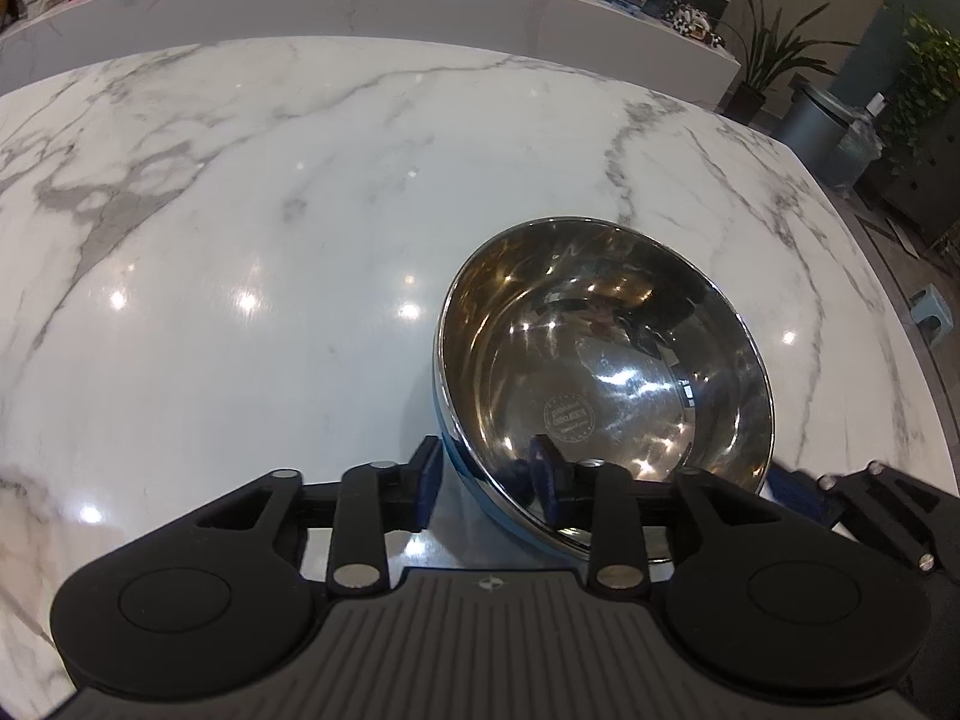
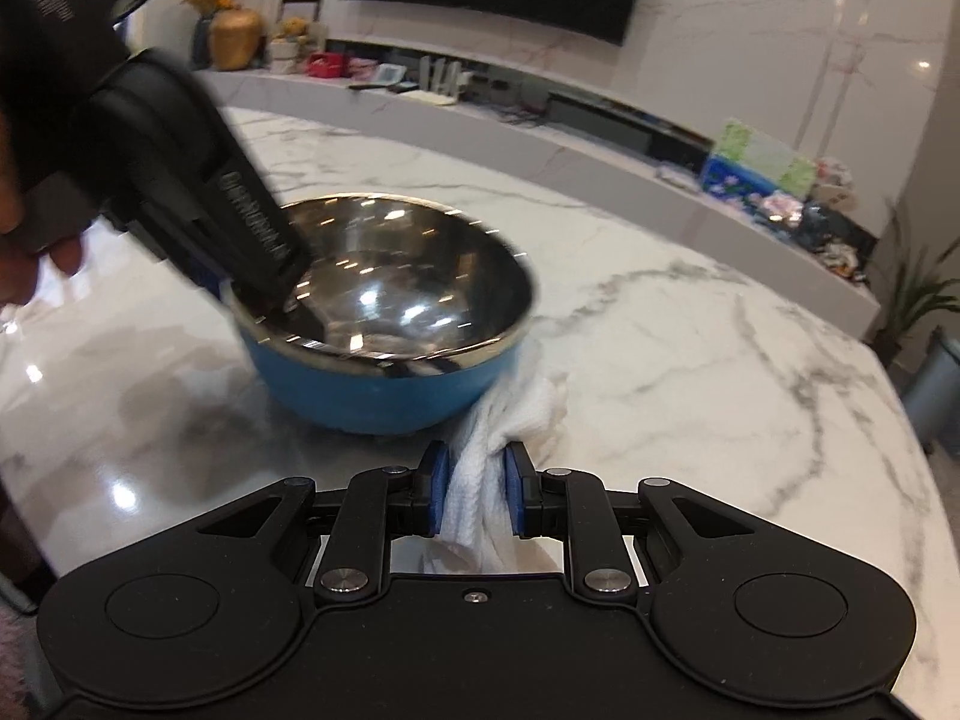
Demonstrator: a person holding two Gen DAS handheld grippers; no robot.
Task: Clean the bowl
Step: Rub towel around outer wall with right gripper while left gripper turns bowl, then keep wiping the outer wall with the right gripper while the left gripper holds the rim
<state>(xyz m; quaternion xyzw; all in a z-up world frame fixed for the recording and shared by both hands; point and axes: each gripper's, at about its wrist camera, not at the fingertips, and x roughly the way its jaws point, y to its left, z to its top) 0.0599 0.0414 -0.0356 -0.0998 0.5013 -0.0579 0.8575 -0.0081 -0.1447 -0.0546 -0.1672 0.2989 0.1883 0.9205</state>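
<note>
Presently left tongs (image 1: pixel 489 480) pinch rim of bowl (image 1: pixel 606 372) on marble desk (image 1: pixel 240 240); right tongs (image 2: pixel 474 495) clenched on white cloth (image 2: pixel 510 420), touching bowl's blue side.

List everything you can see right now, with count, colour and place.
bowl: one, blue outside, steel inside, on the table near its front edge.
cloth: one, white, beside the bowl's right side, pinched in the right claw.
table: one, white marble with grey veins, under everything.
bin: one, grey, on the floor past the table's far right corner.
plant: one, green, potted, behind the bin.
vase: one, gold, on the far ledge.
left claw: black with blue pads, astride the bowl's near rim.
right claw: black with blue pads, shut on the cloth.
</note>
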